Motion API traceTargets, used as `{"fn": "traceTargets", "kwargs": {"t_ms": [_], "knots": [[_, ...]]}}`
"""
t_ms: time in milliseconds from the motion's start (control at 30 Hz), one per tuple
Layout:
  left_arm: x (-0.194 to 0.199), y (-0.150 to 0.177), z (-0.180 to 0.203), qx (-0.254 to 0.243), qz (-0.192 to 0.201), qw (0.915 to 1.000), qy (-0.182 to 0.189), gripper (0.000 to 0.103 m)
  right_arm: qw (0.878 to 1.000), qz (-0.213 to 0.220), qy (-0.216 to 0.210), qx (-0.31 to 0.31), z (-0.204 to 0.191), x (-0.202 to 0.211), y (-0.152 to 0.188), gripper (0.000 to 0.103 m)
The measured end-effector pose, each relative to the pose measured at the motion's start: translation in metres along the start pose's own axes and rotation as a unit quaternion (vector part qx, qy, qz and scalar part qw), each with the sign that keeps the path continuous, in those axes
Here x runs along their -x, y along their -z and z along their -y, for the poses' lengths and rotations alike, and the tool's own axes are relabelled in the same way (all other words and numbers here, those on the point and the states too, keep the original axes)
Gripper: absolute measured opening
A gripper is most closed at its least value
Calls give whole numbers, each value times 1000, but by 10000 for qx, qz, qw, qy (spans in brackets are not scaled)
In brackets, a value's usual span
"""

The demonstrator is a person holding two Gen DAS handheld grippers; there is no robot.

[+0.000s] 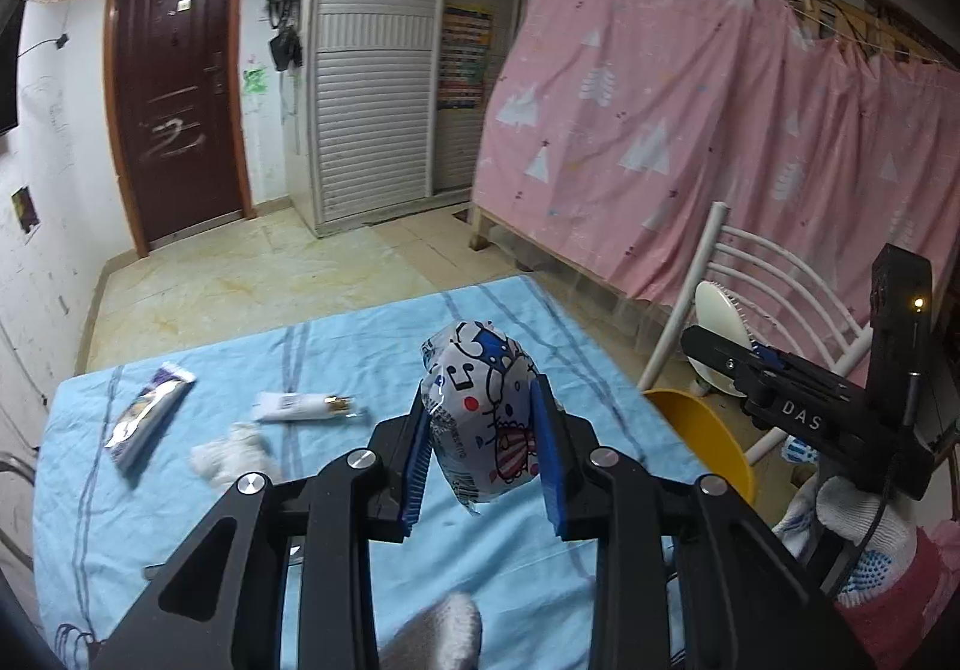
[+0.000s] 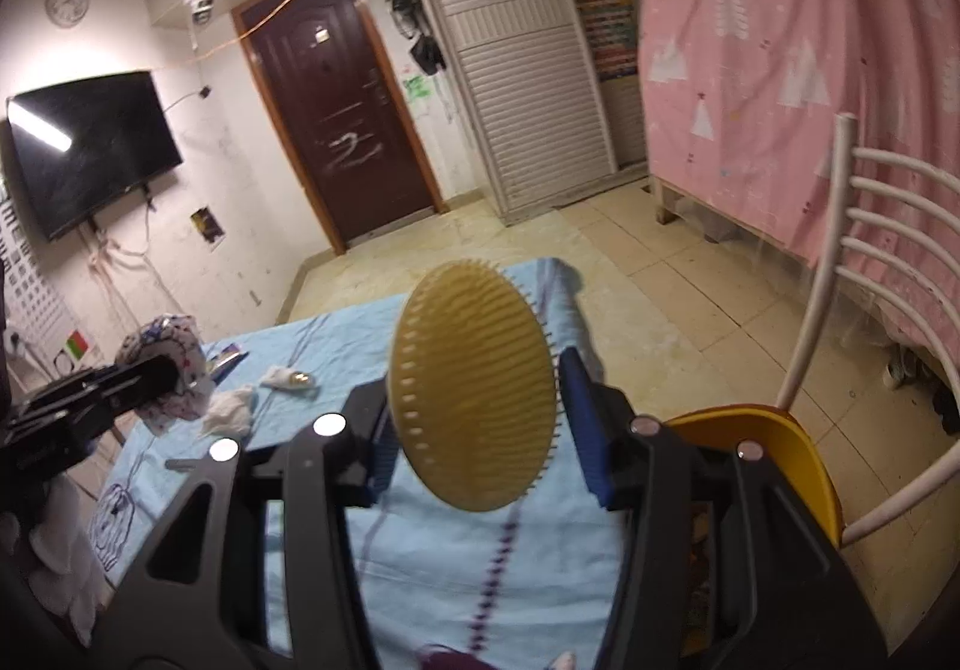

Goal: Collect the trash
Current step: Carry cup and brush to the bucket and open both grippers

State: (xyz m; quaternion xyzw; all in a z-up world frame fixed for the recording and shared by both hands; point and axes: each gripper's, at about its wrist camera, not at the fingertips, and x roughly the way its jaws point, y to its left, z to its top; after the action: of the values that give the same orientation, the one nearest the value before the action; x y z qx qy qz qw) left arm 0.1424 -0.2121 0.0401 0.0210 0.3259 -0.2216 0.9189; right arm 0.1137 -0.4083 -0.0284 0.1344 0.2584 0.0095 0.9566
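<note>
My left gripper [image 1: 483, 445] is shut on a crumpled cartoon-print wrapper [image 1: 483, 412] and holds it above the blue cloth table [image 1: 336, 346]. On the cloth lie a purple-silver sachet [image 1: 147, 412], a white tube [image 1: 303, 406] and a crumpled white tissue [image 1: 231, 454]. My right gripper [image 2: 474, 418] holds an oval yellow bristle brush [image 2: 471, 388] between its jaws, above the table's right side. The right gripper [image 1: 798, 400] also shows in the left wrist view at the right, the left gripper [image 2: 138, 376] with the wrapper [image 2: 165, 352] in the right wrist view.
A yellow bin [image 1: 702, 436] stands at the table's right edge, beside a white chair [image 2: 870, 250]. A pink curtain [image 1: 690, 130] covers the bed frame on the right. A door [image 1: 174, 88] and a shuttered wardrobe [image 1: 375, 70] lie beyond the tiled floor.
</note>
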Motion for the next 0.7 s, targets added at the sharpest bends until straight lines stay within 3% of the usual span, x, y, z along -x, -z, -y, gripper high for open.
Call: {"fn": "traceTargets", "kwargs": {"t_ms": [300,433,700], "knots": [[-40,-10,71,-215,-148,9984,494,22,9980,-13,532,-351,62,0,6,48],[-62,-13,95,-254,-297,9974,610,22,9954,-36,657,-690,94,-3,13,73],[-97,-17,138,-402,-528,9945,816,22,9896,215,758,-1206,134,9,17,74]]}}
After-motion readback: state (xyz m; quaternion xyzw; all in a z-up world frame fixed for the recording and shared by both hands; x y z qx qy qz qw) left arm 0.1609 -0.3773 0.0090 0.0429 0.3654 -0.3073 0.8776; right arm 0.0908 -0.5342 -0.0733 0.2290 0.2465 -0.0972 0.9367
